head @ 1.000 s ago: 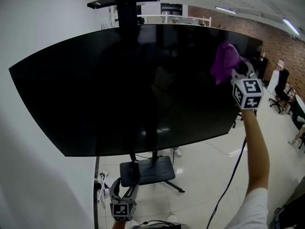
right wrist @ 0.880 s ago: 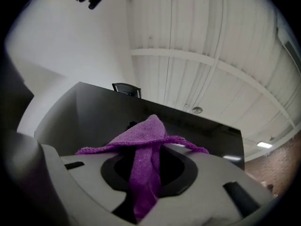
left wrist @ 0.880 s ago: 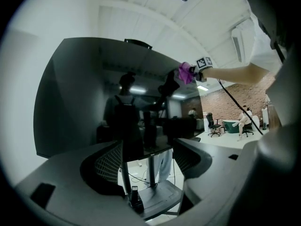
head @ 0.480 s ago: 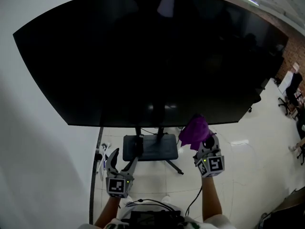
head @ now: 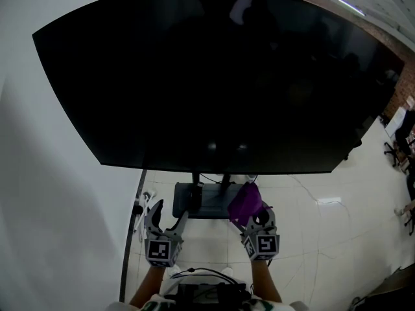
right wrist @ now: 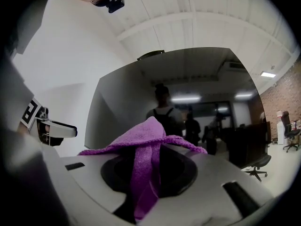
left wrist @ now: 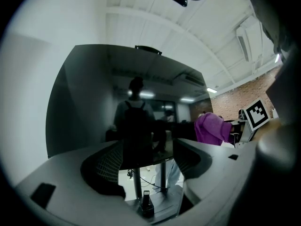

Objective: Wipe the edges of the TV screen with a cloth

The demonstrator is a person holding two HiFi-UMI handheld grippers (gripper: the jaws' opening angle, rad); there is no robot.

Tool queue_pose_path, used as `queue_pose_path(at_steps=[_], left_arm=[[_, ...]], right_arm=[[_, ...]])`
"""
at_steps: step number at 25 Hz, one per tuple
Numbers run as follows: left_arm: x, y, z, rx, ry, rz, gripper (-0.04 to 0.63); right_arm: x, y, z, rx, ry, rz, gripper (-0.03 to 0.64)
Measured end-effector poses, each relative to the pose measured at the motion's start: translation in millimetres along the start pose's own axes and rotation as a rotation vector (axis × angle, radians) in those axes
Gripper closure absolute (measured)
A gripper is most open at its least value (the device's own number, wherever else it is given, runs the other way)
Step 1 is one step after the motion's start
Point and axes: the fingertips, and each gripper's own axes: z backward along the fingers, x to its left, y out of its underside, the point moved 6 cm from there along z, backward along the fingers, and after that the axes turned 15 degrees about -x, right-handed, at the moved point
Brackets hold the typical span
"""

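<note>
black stand base (head: 202, 203) on pale tiled floor (head: 324, 235), white wall (head: 45, 199) left, brick wall (left wrist: 237, 97) right

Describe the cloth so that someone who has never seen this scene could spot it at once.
A large black TV screen fills the head view. Below its bottom edge, the right gripper is shut on a bunched cloth. It is the only purple thing among black, grey and white.
</note>
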Motion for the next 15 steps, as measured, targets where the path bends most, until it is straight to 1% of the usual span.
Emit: queue_pose_path(at_steps=[6, 15], left_arm=[[3.7, -1.9, 5.3, -0.007, -0.008, 0.011, 0.282], [7.7, 0.1, 11.1, 0.001, -0.014, 0.006, 0.282]], right_arm=[[8.5, -4.0, -5.8, -0.003, -0.001, -0.011, 0.528], [11.9, -6.0, -10.1, -0.014, -0.019, -0.002, 0.528]])
